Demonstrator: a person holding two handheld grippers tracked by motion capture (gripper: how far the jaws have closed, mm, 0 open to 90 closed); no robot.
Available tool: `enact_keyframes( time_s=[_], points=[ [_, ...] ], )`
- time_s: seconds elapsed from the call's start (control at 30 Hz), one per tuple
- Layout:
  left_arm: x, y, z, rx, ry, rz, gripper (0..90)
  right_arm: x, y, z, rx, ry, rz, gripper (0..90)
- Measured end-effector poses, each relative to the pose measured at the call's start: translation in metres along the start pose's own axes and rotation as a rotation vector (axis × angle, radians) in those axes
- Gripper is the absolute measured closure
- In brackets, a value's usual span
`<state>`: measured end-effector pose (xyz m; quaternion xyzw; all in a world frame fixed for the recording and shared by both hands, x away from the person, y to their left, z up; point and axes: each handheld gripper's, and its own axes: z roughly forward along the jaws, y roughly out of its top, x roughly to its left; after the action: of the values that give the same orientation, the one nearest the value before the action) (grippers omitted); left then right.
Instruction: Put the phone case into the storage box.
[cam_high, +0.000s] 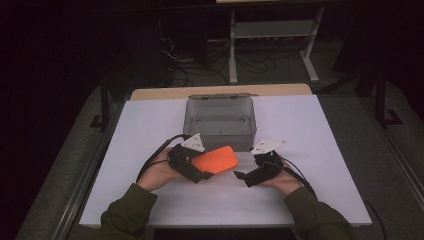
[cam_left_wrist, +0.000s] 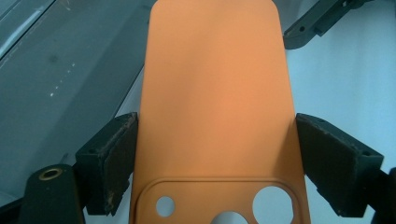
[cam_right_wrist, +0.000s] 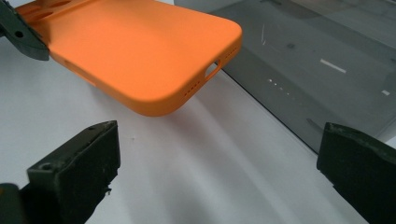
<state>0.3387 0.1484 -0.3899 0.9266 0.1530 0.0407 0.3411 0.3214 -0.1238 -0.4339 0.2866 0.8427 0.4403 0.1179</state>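
The orange phone case (cam_left_wrist: 217, 93) is pinched across its width by the left gripper (cam_high: 192, 165), near the end with the camera cut-outs. Both pads press on its long edges, as the left gripper view shows. It hangs a little above the white worktop (cam_high: 150, 125), its back side up, and its free end with the port opening points toward the right gripper (cam_high: 250, 175). Just behind it stands a clear grey plastic box (cam_high: 220, 120) with its lid open, and the case is close to the front wall of this box.

The right gripper is near the free end but does not touch it. Its jaws are spread wide, and in the right gripper view there is only bare worktop between them.

The step in hand looks to me like a second grasp or a handover at the free end. To do it well, I think the left gripper should keep the case level and steady, because a soft case bends easily. The right gripper should come in low and straight, take the free end across its width, and close only when both pads face the edges. It should stay clear of the box wall, which is near one of its jaws.
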Motion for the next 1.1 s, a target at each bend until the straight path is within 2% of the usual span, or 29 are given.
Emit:
enact_keyframes(
  time_s=[0.6,0.8,1.1],
  points=[
    [0.0015,-0.0004,0.0004,0.003,-0.005,-0.006,16.1,0.0063,-0.0008,0.0015,0.013,-0.05,-0.08,0.0],
    [0.0019,-0.0006,0.0008,0.005,-0.009,-0.013,16.1,0.0067,-0.0008,0.0011,0.012,-0.059,-0.086,0.0],
    [0.0022,-0.0007,0.0014,0.012,-0.01,-0.018,16.1,0.0095,-0.0006,0.0004,0.011,-0.081,-0.121,0.0]
  ],
)
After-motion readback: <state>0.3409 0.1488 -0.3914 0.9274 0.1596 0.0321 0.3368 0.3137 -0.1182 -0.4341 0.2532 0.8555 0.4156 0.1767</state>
